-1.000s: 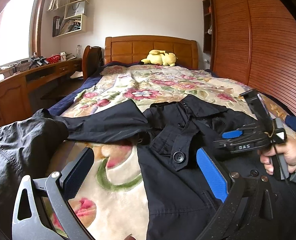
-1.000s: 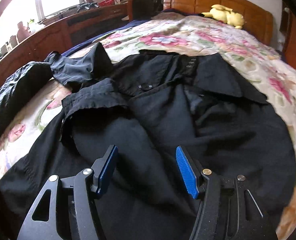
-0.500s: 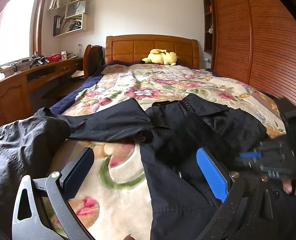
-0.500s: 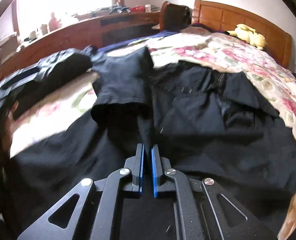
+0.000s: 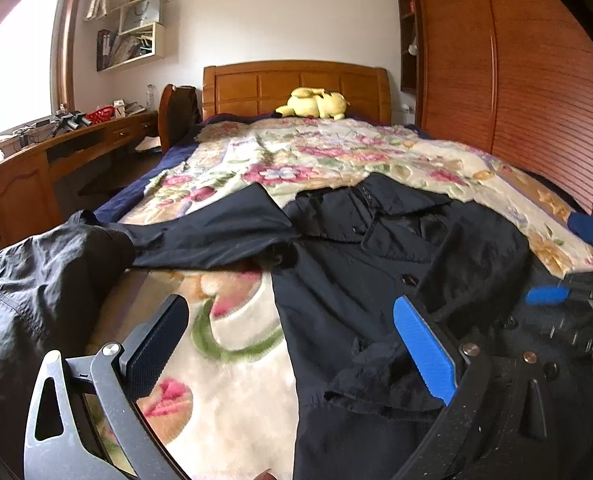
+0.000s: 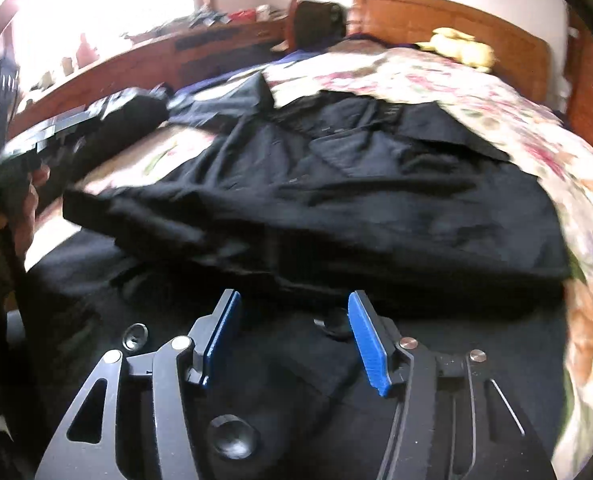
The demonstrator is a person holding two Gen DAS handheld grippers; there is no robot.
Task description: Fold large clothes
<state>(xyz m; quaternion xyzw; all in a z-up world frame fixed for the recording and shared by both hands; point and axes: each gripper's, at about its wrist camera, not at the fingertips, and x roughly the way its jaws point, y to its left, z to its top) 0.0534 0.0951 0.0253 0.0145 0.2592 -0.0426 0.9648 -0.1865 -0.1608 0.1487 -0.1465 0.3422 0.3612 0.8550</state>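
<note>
A bedroom with a wooden-headboard bed (image 5: pixel 296 80) covered by a floral blanket (image 5: pixel 336 152); everything below is placed against that bed.

At the bed's foot, the right gripper (image 6: pixel 294 336) has its blue pads spread and its jaws are opening; only flat black cloth lies under the gap, nothing pinched between the pads. The left gripper (image 5: pixel 288 344), also at the foot but toward the window side, stands wide apart and released, with bare blanket and the coat's edge beneath it.

The black coat (image 5: pixel 376 280) lies spread across the lower half of the bed, collar toward the headboard, one sleeve (image 5: pixel 216 232) stretched out to the window-side edge. A front panel is doubled over the body, leaving a thick folded edge right ahead of the right gripper. A second dark garment (image 5: pixel 36 288) is bunched at the window-side corner of the foot.

A yellow plush toy (image 5: pixel 312 103) rests against the headboard. A long wooden desk (image 5: pixel 56 152) runs beside the bed below the window.
</note>
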